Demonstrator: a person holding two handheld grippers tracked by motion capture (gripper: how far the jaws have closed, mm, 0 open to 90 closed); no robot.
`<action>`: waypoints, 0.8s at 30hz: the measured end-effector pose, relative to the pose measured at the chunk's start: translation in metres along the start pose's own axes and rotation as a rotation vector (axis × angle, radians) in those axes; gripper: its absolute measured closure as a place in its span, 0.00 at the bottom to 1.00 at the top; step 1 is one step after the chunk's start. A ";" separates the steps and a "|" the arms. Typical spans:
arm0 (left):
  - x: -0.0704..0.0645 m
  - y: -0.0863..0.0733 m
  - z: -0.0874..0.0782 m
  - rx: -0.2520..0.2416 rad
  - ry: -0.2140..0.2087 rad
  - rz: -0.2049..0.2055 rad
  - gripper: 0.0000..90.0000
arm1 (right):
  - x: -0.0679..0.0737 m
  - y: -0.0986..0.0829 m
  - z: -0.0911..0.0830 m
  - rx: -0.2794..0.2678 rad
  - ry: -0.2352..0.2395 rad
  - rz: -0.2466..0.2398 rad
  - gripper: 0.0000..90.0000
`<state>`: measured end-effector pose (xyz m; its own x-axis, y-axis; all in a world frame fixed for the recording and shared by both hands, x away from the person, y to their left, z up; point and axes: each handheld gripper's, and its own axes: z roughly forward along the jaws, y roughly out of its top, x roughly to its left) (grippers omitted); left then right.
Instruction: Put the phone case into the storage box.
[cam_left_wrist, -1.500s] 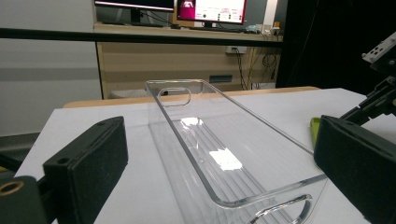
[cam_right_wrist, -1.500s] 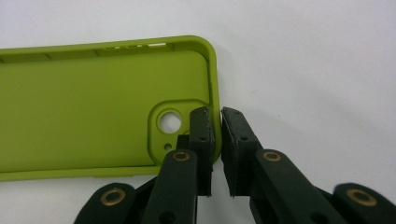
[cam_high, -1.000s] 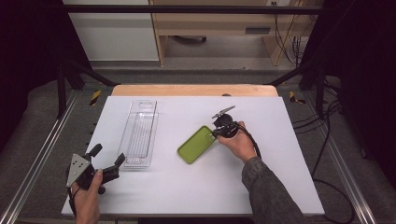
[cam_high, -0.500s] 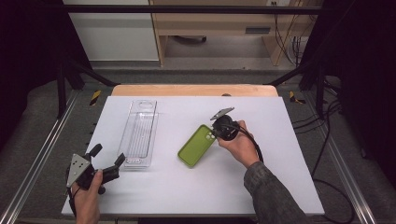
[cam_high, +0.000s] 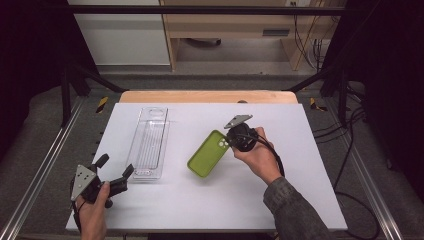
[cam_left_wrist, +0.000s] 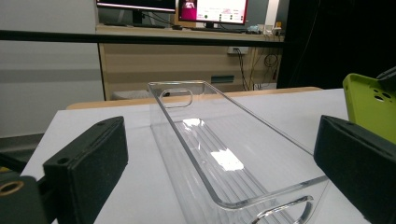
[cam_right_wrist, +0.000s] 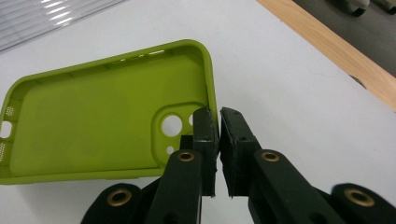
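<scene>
Centrally, the white desk (cam_high: 300, 200) is carrying a clear plastic tray (cam_high: 150, 142) lying left of centre. Beside it, the right gripper (cam_high: 229, 142) is pinching the camera-end edge of a green phone case (cam_high: 207, 155), tilting it, while the left gripper (cam_high: 114, 172) is sitting wide open and empty just before the tray's near end.

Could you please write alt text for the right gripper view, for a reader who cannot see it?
The right tool pinches the edge of a green phone case at its camera-cutout corner, jaws closed on the rim. The case lies hollow side up over a white table with a wooden edge.
</scene>
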<state>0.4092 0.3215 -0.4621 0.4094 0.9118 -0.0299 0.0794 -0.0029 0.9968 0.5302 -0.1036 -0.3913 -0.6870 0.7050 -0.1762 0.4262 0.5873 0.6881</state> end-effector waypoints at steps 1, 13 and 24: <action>0.000 0.000 0.000 -0.001 0.004 0.004 0.03 | 0.001 0.000 -0.002 0.000 -0.003 -0.004 0.94; -0.012 0.025 0.000 0.029 -0.037 0.036 0.03 | 0.001 0.002 -0.028 -0.041 -0.051 -0.031 0.95; -0.055 0.062 0.031 0.106 -0.142 0.116 0.04 | -0.003 -0.008 -0.035 -0.066 -0.072 -0.044 0.97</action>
<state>0.4200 0.2584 -0.4005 0.5452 0.8357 0.0667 0.1164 -0.1543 0.9811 0.5084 -0.1243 -0.3713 -0.6587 0.7076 -0.2559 0.3552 0.5922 0.7233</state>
